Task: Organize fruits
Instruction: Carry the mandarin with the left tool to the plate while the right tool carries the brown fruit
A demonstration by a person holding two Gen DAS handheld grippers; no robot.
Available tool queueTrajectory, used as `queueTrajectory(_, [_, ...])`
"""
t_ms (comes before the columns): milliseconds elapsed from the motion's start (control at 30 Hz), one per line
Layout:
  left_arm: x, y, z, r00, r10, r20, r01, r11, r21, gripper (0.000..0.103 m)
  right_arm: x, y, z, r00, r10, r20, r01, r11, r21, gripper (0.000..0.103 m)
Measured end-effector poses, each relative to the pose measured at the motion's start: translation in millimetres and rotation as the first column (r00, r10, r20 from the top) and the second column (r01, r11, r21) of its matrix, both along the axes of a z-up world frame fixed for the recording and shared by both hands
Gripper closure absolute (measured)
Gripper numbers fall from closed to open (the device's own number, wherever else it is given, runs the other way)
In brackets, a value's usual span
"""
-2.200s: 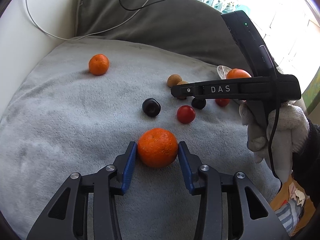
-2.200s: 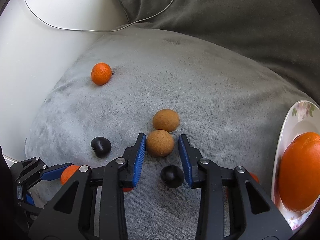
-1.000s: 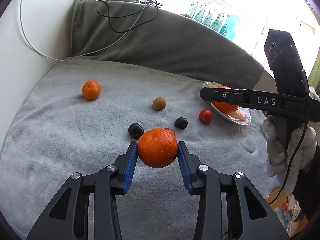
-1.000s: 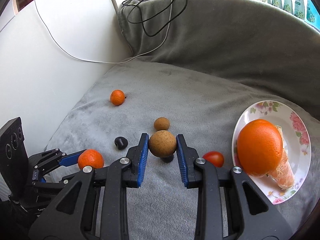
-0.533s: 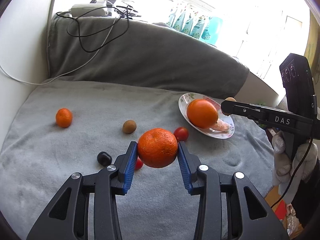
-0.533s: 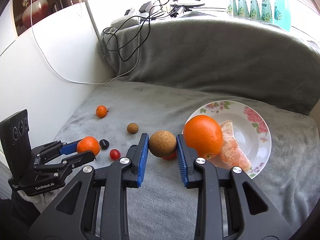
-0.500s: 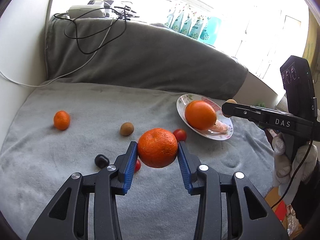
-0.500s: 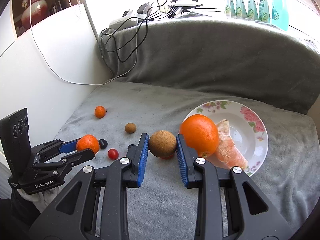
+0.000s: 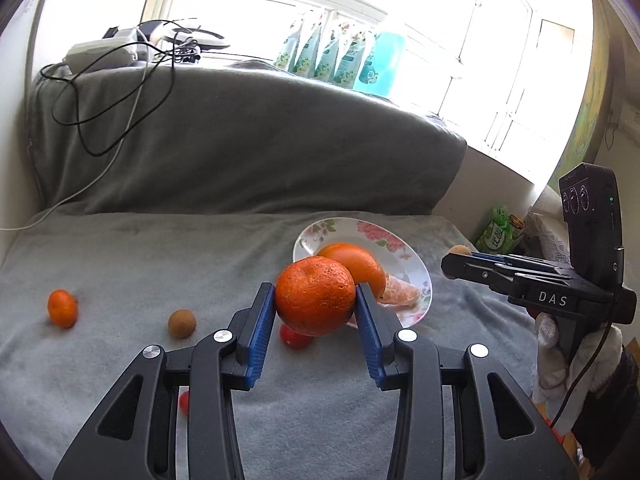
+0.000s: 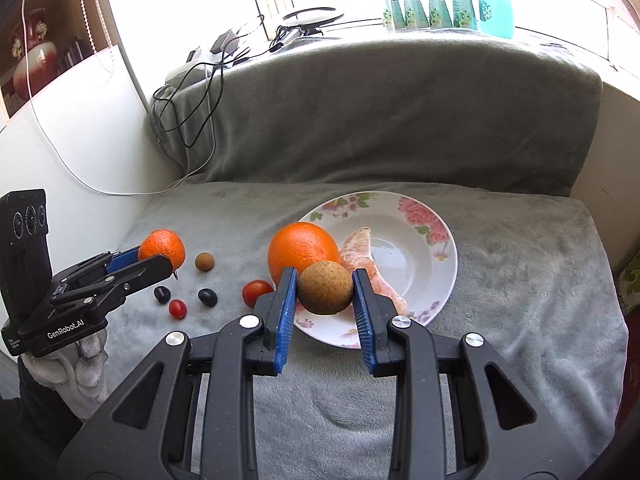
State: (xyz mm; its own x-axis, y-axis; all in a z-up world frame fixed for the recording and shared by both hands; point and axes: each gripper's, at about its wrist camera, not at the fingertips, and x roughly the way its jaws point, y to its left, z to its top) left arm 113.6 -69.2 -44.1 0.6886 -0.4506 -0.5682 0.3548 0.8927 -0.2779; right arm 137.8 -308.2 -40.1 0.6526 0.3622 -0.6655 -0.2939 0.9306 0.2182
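Left tongs [image 9: 315, 306] are clamped on a rough-skinned orange mandarin [image 9: 315, 297], blue pads pressing both sides, the fruit carried in the air in front of the flowered white plate [image 9: 418, 262]. Right tongs [image 10: 325, 294] hold a round, brown, cork-textured fruit [image 10: 326, 287] just as firmly, hovering over the near rim of that same plate [image 10: 440, 276], and in the left view that brown fruit [image 9: 459, 250] peeks out at the tip of the right tongs [image 9: 456, 262]. Both loads are up, both look headed for the plate, neither is set down yet.

On the plate already: a big smooth orange [image 10: 303, 251] at its left edge and a peeled pinkish citrus segment [image 10: 366, 262] lying beside it. So the collecting has begun, and these two carries would make it four items.

Plenty is left on the grey plush blanket [image 10: 520, 280]. A red cherry tomato [image 10: 257, 291] sits just beside the plate's left edge, a smaller red one [image 10: 177, 308] farther left, two dark plum-like fruits [image 10: 207, 297] [image 10: 162, 294] between them, and a second small brown round fruit [image 10: 205, 261] behind. In the left view a small orange mandarin [image 9: 62, 308] lies well apart at the far left.

My call: roughly a third of the way through, with six loose fruits waiting.
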Motion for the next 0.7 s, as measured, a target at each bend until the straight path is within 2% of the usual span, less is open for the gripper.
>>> queueTrajectory(433, [40, -44, -1, 0.997, -0.071, -0.012, 0.071, 0.997, 0.007, 0.064, 20, -26, -18, 0.998, -0.040, -0.041, 0.041, 0.999, 0.014, 0.074])
queueTrajectory(700, [63, -73, -2, 0.993, -0.118, -0.020, 0.118, 0.992, 0.040, 0.064, 32, -30, -30, 0.997, -0.041, -0.067, 0.042, 0.999, 0.016, 0.074])
